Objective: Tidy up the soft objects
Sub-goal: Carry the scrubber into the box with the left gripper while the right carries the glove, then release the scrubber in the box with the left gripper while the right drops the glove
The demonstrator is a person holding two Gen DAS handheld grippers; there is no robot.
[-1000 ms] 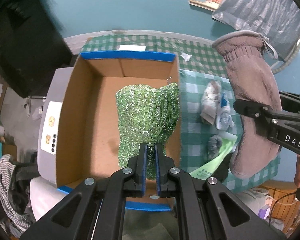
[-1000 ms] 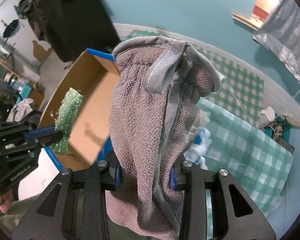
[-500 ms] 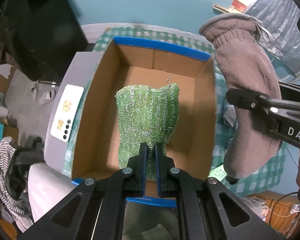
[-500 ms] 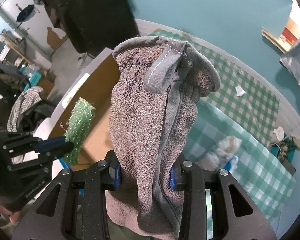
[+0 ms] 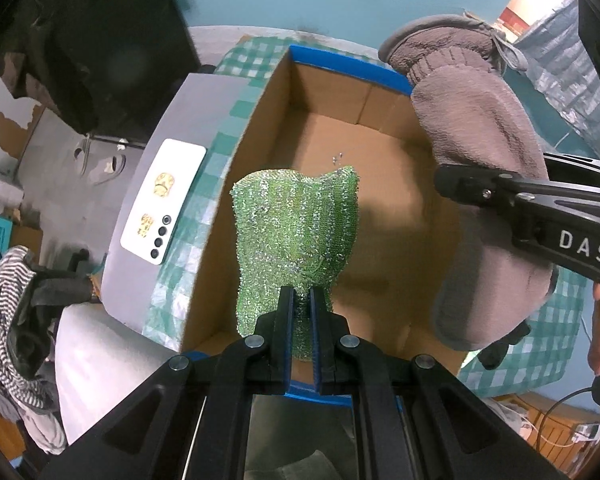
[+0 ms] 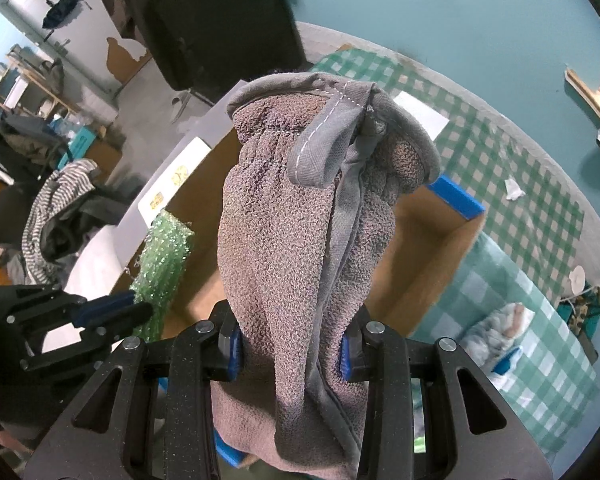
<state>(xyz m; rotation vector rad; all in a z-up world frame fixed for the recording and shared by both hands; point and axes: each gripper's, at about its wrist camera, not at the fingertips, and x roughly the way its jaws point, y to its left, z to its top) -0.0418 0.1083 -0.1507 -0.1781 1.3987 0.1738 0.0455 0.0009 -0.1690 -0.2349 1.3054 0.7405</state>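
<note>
As both tongs moved, mitt [image 5: 476,152] now overhangs the box [image 5: 256,184].

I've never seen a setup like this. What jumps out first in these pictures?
A glittery green scrubbing cloth, pinched in the left gripper, hangs over an open cardboard box with blue-taped edges. Beside it, the right gripper clamps a fuzzy grey-brown mitt that fills most of its own camera's view. Under the box lies a green checked tablecloth.
</note>
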